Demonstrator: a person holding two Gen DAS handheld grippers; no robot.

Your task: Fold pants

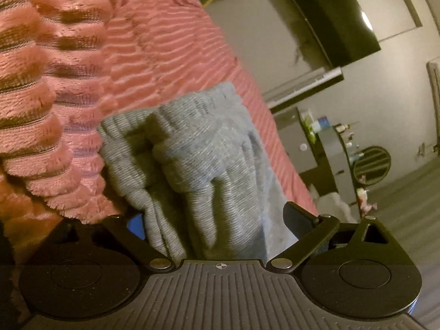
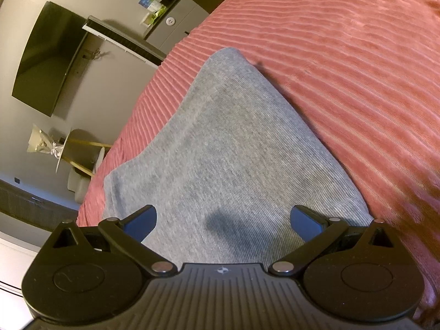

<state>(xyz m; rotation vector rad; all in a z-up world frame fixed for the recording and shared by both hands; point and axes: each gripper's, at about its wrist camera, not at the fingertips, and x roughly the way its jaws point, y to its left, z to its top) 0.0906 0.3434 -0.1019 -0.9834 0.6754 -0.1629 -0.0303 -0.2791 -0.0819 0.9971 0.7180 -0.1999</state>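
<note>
The grey knit pants (image 2: 228, 143) lie on a pink ribbed bedspread (image 2: 357, 68). In the right wrist view they form a smooth flat fold that narrows toward the far edge. My right gripper (image 2: 222, 222) is open, its blue-padded fingers spread wide just above the near part of the cloth, holding nothing. In the left wrist view the pants (image 1: 198, 165) are bunched and creased, with the ribbed waistband at the upper left. My left gripper (image 1: 214, 225) is open, and the bunched cloth lies between its spread fingers. The left pad is partly hidden by fabric.
A raised fold of the pink bedspread (image 1: 41, 96) rises at the left. Past the bed's edge are a wall-mounted TV (image 2: 46, 57), a soundbar (image 2: 121, 41), a grey cabinet (image 2: 176, 24) and a small round table (image 2: 74, 148).
</note>
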